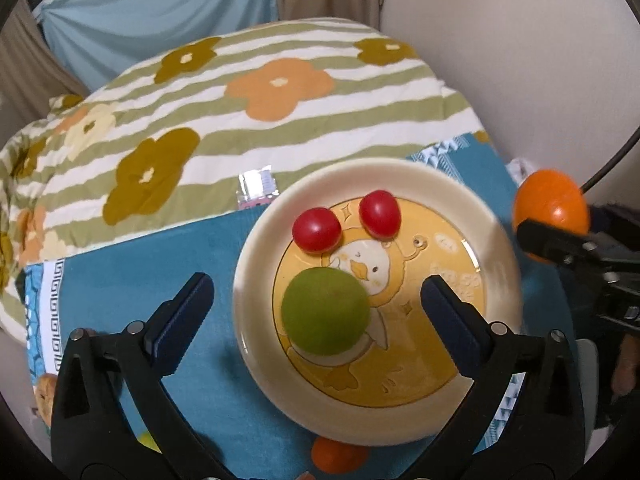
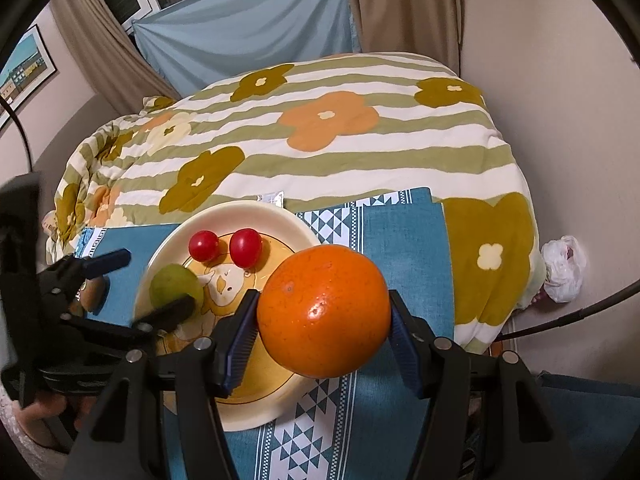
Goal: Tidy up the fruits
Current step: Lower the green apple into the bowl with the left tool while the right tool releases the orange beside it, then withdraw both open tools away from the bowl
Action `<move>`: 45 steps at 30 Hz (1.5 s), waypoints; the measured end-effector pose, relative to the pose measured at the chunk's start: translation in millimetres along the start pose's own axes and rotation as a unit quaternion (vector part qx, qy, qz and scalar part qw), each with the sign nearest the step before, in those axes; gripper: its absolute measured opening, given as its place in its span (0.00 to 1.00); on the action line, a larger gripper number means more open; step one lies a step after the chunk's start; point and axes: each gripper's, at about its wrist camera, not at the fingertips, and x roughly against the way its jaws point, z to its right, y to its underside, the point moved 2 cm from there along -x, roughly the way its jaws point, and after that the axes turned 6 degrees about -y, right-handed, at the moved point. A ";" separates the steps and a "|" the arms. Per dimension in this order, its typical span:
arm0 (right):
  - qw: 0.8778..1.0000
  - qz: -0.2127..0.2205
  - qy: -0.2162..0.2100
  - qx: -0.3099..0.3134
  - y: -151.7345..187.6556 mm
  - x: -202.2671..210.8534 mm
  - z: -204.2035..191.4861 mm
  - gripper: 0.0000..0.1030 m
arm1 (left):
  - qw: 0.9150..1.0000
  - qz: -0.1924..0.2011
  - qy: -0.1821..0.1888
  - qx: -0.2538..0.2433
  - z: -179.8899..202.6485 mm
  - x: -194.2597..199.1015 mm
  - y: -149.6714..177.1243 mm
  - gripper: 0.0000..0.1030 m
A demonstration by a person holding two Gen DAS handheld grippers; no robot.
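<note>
A cream plate (image 1: 496, 240) with a duck picture lies on a blue cloth (image 1: 200, 264). On it are a green fruit (image 1: 325, 311) and two red tomatoes (image 1: 317, 229) (image 1: 380, 213). My left gripper (image 1: 316, 300) is open, its fingers spread either side of the green fruit, above the plate. My right gripper (image 2: 322, 316) is shut on a large orange (image 2: 324, 312) and holds it above the plate's right edge (image 2: 296, 220). The orange also shows in the left wrist view (image 1: 551, 204). The left gripper (image 2: 148, 284) shows in the right wrist view, over the green fruit (image 2: 172, 282).
A small orange fruit (image 1: 338, 456) lies at the plate's near edge. A brownish fruit (image 2: 94, 292) lies left of the plate. A flowered striped quilt (image 1: 240, 100) covers the bed behind. A foil packet (image 1: 258, 188) lies at the cloth's far edge. A white bag (image 2: 564, 268) sits at right.
</note>
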 end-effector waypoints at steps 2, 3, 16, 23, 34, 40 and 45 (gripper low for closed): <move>1.000 0.000 -0.001 0.001 0.4 1.2 -0.5 0.55 | 1.000 -0.001 0.000 0.007 -5.7 5.2 -1.1 1.00; 1.000 0.000 0.000 0.001 0.5 1.1 -0.1 0.55 | 1.000 0.000 -0.001 0.010 -8.8 8.6 -0.6 1.00; 0.998 -0.013 -0.020 0.050 0.7 -7.5 -19.8 0.55 | 0.998 -0.004 -0.023 0.054 -38.6 36.7 25.5 1.00; 0.994 -0.029 -0.041 0.100 5.4 -36.9 -31.5 0.55 | 0.997 -0.002 -0.039 0.061 -48.1 52.5 36.4 1.00; 0.990 -0.028 -0.042 0.131 1.1 -59.0 -36.5 0.55 | 0.995 -0.013 -0.042 0.087 -54.9 47.0 49.0 1.00; 0.989 -0.006 -0.052 0.135 2.1 -50.1 -37.7 0.89 | 0.996 -0.014 -0.044 0.076 -47.0 48.7 51.9 1.00; 0.989 0.015 -0.037 0.145 -0.6 -31.1 -39.9 1.00 | 0.996 -0.008 -0.046 0.075 -46.5 56.6 51.9 1.00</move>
